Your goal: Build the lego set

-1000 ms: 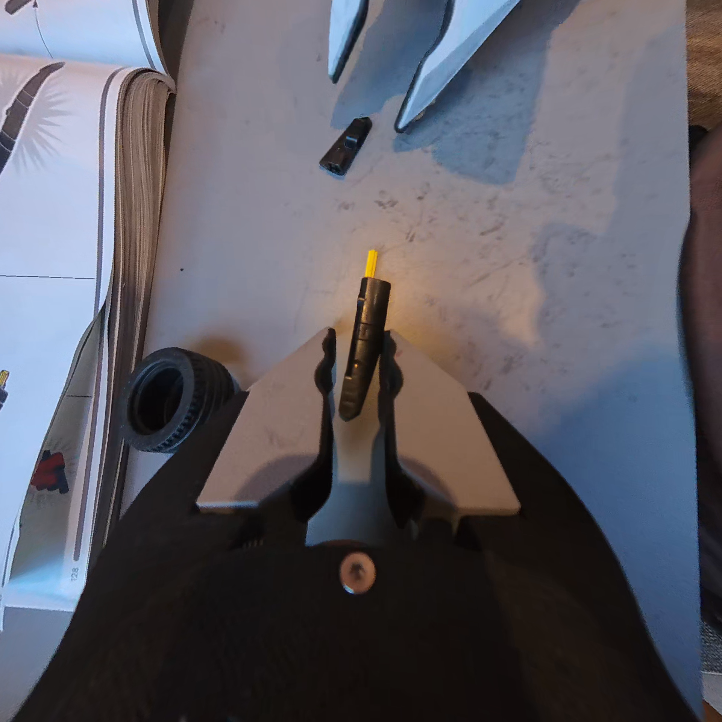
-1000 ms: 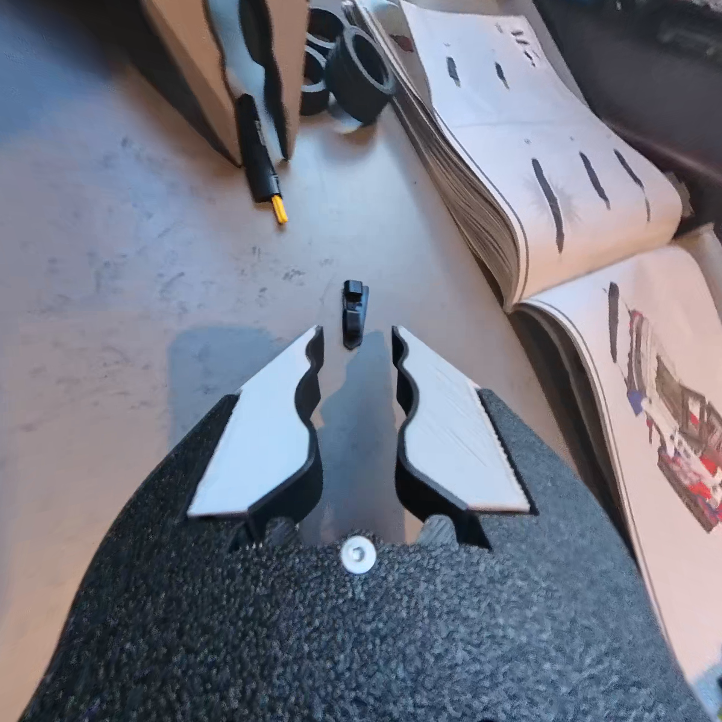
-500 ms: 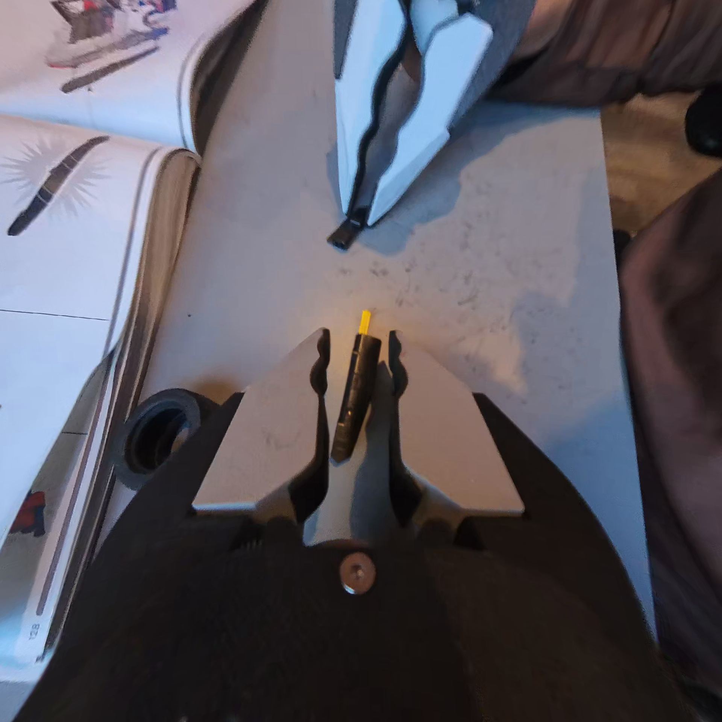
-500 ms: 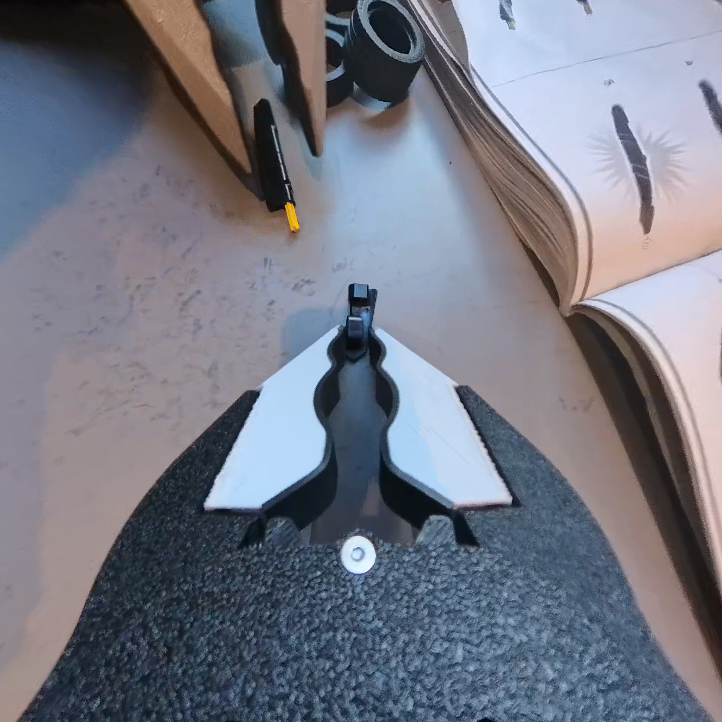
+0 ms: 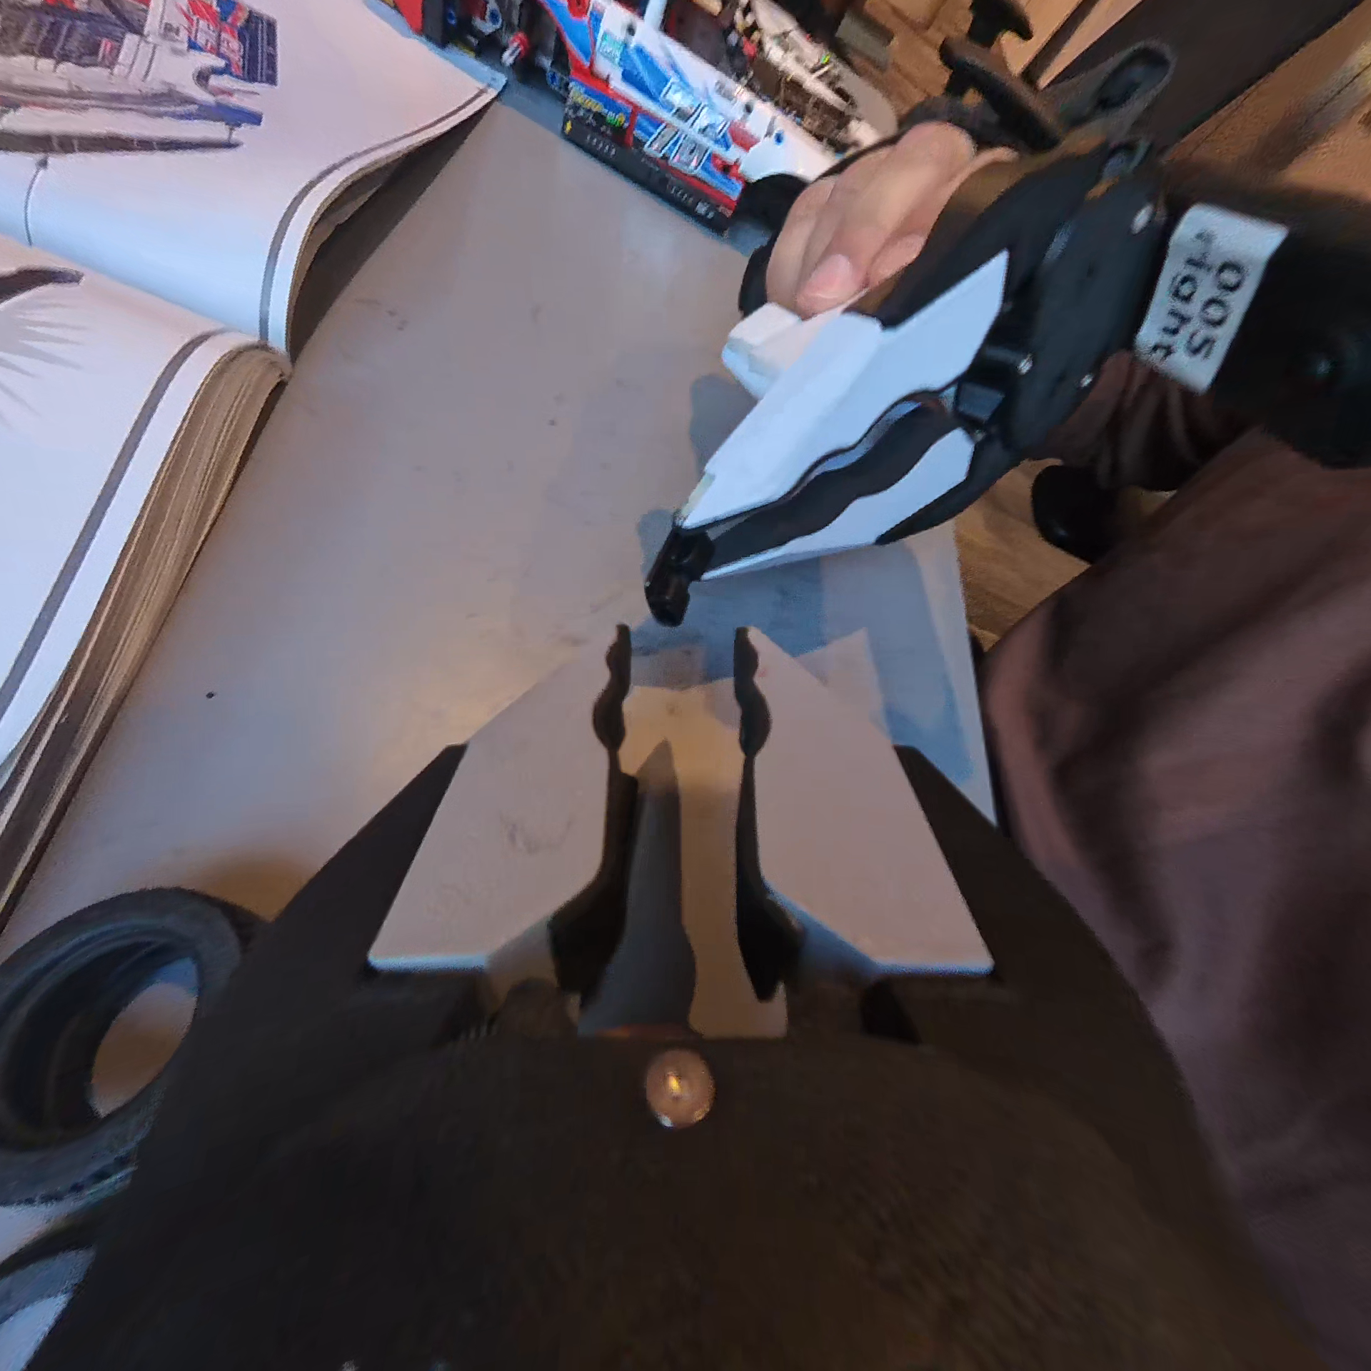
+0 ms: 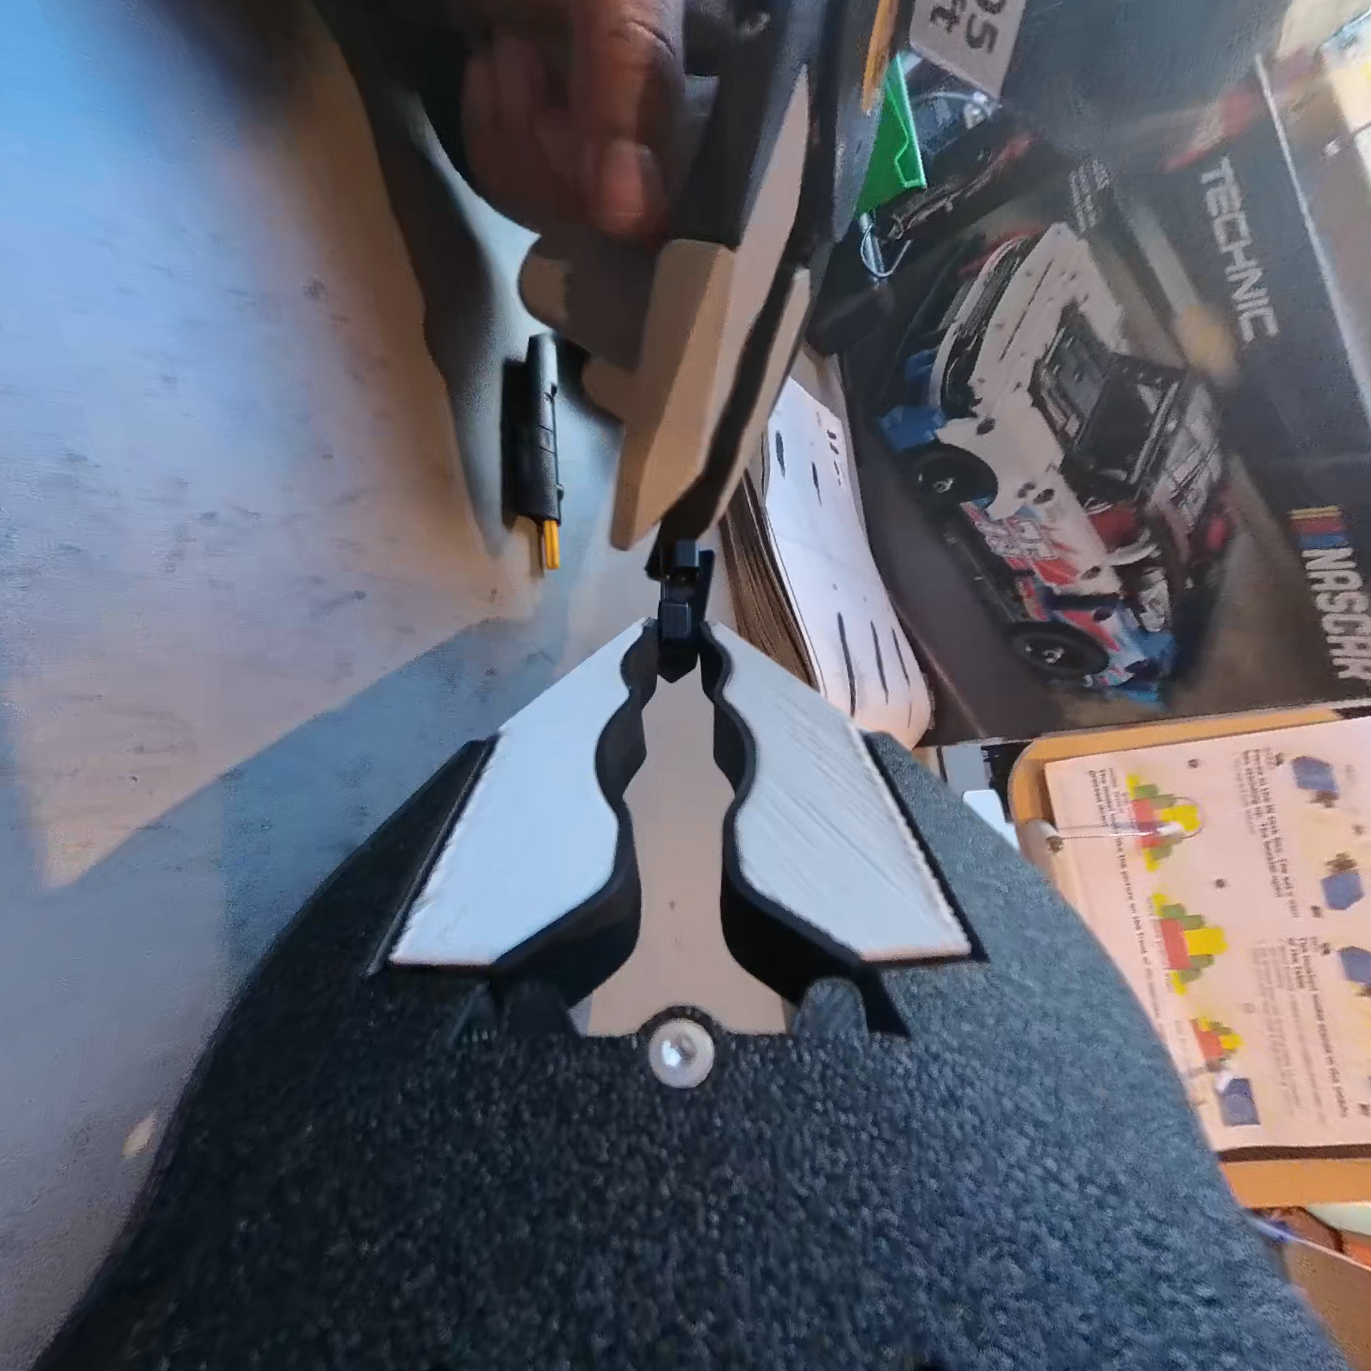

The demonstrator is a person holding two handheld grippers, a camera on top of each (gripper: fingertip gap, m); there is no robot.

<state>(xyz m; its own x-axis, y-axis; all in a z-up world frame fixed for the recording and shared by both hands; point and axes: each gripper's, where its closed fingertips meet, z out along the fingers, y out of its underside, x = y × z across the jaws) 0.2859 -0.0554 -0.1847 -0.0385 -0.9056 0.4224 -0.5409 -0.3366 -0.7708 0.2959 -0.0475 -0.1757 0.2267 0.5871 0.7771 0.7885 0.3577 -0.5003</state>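
My right gripper (image 6: 676, 630) is shut on a small black connector piece (image 6: 679, 608) and holds it above the grey table (image 6: 185, 519). It also shows in the left wrist view (image 5: 686, 538), with the piece (image 5: 671, 582) sticking out of its tips, just beyond my left gripper (image 5: 681, 642). My left gripper is open and empty. In the right wrist view its tips (image 6: 660, 519) hang right above the held piece. A black beam with a yellow axle end (image 6: 534, 445) lies on the table beside the left gripper.
An open instruction booklet (image 5: 133, 371) lies on the left and a black tyre (image 5: 89, 1016) sits by my left gripper. The set's box (image 6: 1113, 445) and a wooden tray with a printed sheet (image 6: 1187, 927) lie beyond the table edge. A person's clothing (image 5: 1187, 816) is close on the right. The tips of both grippers are at nearly the same place.
My right gripper closed on the small black piece and lifted it towards the left gripper. My left gripper rose and tilted away from the black beam, which stays on the table.
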